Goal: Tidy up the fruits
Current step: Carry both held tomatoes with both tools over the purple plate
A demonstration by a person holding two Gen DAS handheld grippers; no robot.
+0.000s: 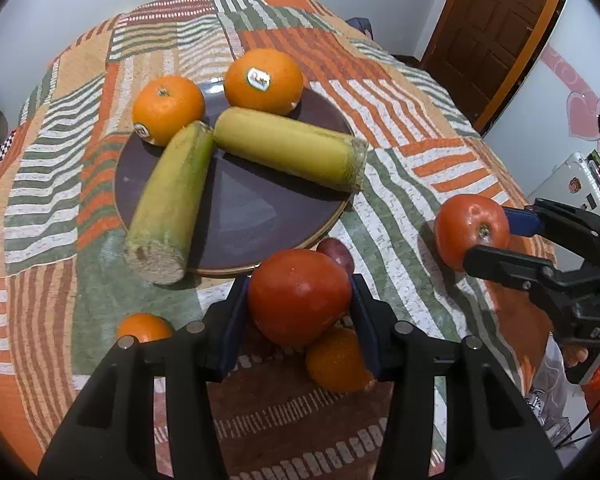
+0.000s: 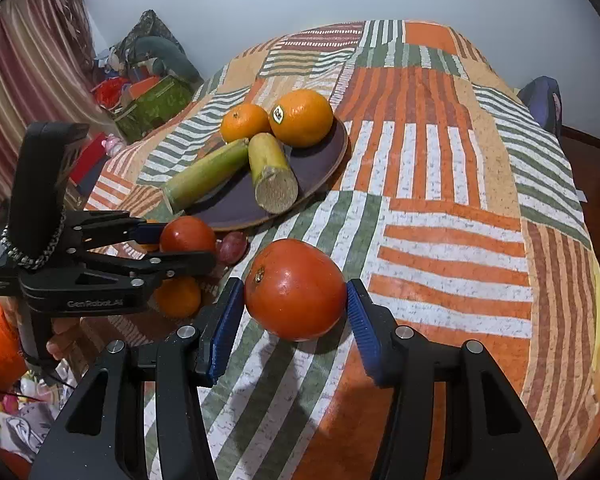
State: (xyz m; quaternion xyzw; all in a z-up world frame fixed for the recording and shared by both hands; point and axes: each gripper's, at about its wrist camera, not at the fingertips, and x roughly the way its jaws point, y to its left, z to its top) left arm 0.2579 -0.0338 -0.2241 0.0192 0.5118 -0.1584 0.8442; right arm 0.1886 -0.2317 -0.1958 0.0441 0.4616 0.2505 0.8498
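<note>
My left gripper point(image 1: 299, 282) is shut on a red tomato point(image 1: 298, 300), its blue pads against both sides, just in front of the dark purple plate point(image 1: 240, 208). My right gripper point(image 2: 295, 285) is shut on a second red tomato point(image 2: 294, 290) over the striped cloth, to the right of the left gripper point(image 2: 186, 246). The plate point(image 2: 316, 168) carries two oranges point(image 1: 263, 80) point(image 1: 168, 109) and two yellow-green cane pieces point(image 1: 290, 148) point(image 1: 168, 200). The right gripper point(image 1: 490, 236) and its tomato point(image 1: 466, 228) show at the right edge of the left wrist view.
Two small oranges point(image 1: 144, 328) point(image 1: 336, 364) and a purple fruit point(image 1: 338, 254) lie on the cloth near the left gripper. The patchwork cloth point(image 2: 440, 200) stretches to the right of the plate. Boxes and clutter point(image 2: 148, 100) stand beyond the far left edge.
</note>
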